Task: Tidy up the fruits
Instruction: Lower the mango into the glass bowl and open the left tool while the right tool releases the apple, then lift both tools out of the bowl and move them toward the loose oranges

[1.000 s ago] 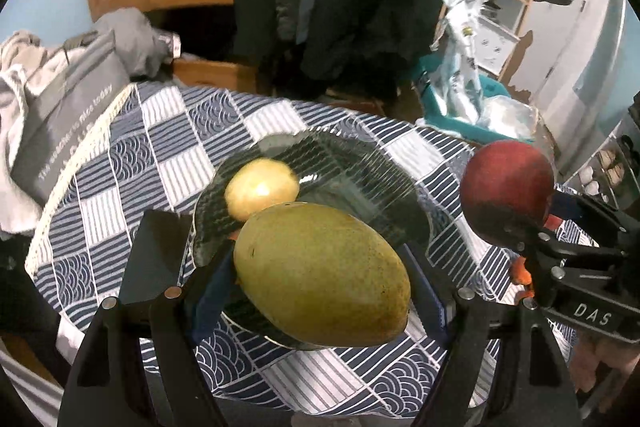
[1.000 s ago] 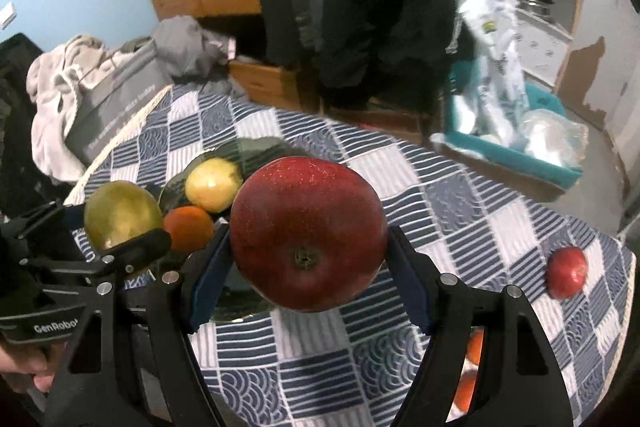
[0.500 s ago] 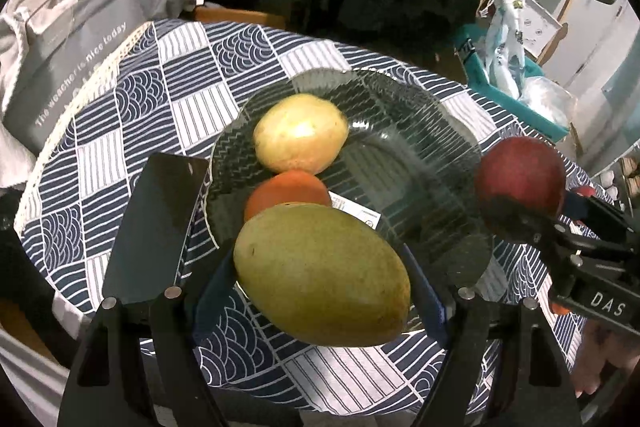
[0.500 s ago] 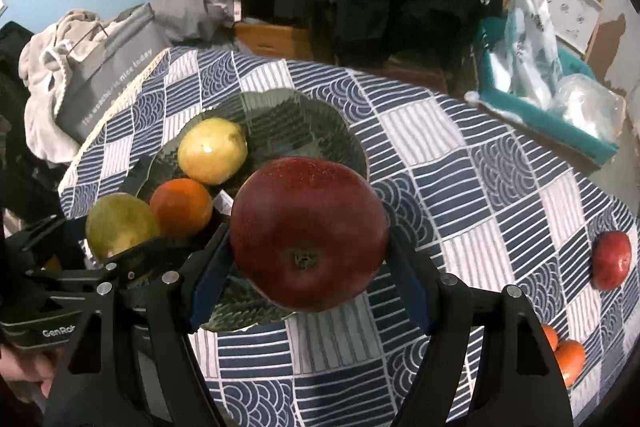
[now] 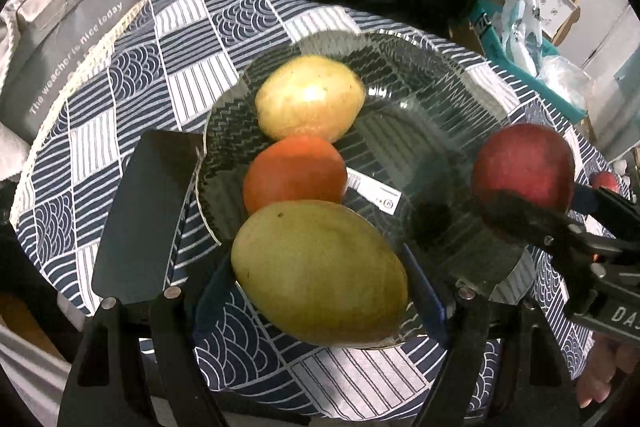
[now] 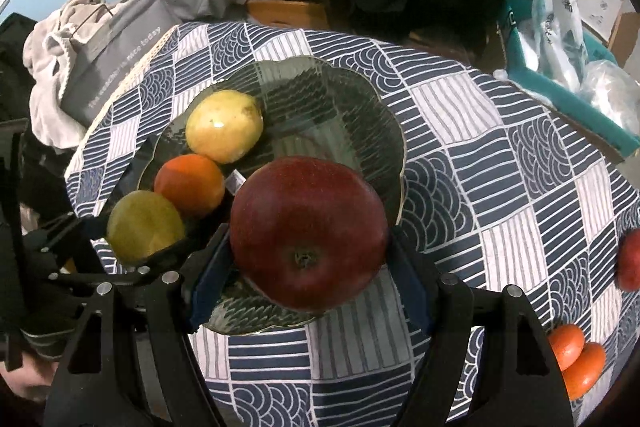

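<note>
Left gripper [image 5: 320, 267]: clamps green mango [image 5: 320, 273] over glass plate [image 5: 436, 99] near rim. Right gripper [image 6: 308, 251]: clamps red apple [image 6: 308, 233] above plate. On plate: yellow fruit [image 5: 310, 98], orange [image 5: 295, 174].

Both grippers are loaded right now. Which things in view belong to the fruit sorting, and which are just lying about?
Job:
- green mango in left gripper
- red apple in right gripper
- glass plate
- yellow fruit and orange fruit on the plate
- loose red fruit and two small orange fruits on the tablecloth

Lying about:
- grey bag
- black phone
- teal bin
</note>
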### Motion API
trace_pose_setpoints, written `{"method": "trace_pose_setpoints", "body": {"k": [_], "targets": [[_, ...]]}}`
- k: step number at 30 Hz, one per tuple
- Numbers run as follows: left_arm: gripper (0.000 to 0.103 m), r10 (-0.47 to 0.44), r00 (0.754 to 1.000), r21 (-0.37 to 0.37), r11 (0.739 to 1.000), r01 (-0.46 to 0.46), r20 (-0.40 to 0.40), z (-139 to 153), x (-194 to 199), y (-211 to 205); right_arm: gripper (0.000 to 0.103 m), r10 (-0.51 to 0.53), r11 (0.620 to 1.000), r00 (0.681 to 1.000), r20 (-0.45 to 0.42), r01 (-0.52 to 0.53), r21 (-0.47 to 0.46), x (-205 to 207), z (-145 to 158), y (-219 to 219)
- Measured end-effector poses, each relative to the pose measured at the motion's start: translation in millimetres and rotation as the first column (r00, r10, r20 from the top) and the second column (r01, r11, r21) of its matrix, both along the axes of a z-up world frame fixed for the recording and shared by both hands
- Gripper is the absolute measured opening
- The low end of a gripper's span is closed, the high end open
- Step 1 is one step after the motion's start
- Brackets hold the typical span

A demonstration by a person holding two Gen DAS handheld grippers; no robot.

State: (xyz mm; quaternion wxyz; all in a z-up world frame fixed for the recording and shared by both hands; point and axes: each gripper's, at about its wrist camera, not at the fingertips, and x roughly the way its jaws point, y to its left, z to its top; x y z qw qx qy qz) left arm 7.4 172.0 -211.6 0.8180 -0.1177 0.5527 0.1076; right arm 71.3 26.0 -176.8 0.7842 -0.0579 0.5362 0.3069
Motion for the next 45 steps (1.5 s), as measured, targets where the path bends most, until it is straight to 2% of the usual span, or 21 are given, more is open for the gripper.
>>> {"method": "trace_pose_setpoints", "body": {"k": [6, 9, 19, 26, 33, 40, 45], "targets": [[0.082, -0.013, 1.000, 0.019, 1.000, 0.013, 0.026, 4.8, 0.7, -2.0, 0.077, -0.005, 1.000, 0.999, -0.038, 0.005, 0.016, 2.8, -2.7, 0.5], [0.085, -0.031, 0.999, -0.002, 1.000, 0.031, 0.015, 3.0, 1.6, -4.8, 0.077, -0.012, 0.999, 0.998, -0.055, 0.014, 0.040, 3.6, -2.8, -1.2], [0.086, -0.029, 0.999, 0.014, 1.000, 0.028, 0.025, 7.7, 1.0, -7.5, 0.077, -0.036, 0.998, 0.998, -0.053, 0.038, 0.047, 7.5, 2.3, -11.4], [0.086, -0.030, 0.998, 0.048, 0.998, 0.027, 0.055, 20.1, 2.0, -13.1, 0.077, -0.039, 0.999, 0.999, 0.036, 0.038, 0.022, 1.0, 21.6, -13.6], [0.086, -0.064, 0.993, 0.071, 0.996, 0.057, 0.102, 40.6, 1.6, -27.3, 0.077, -0.084, 0.996, 0.987, 0.137, 0.087, -0.018, -1.1, 46.8, -31.4], [0.086, -0.094, 0.982, 0.068, 0.994, 0.084, 0.164, 65.9, 0.1, -44.6, 0.077, -0.163, 0.986, 0.969, 0.187, 0.166, -0.001, -1.8, 73.2, -65.5], [0.086, -0.113, 0.970, 0.081, 0.992, 0.097, 0.217, 85.9, -2.9, -56.1, 0.077, -0.225, 0.974, 0.944, 0.240, 0.225, 0.027, -8.1, 97.3, -91.7]]}}
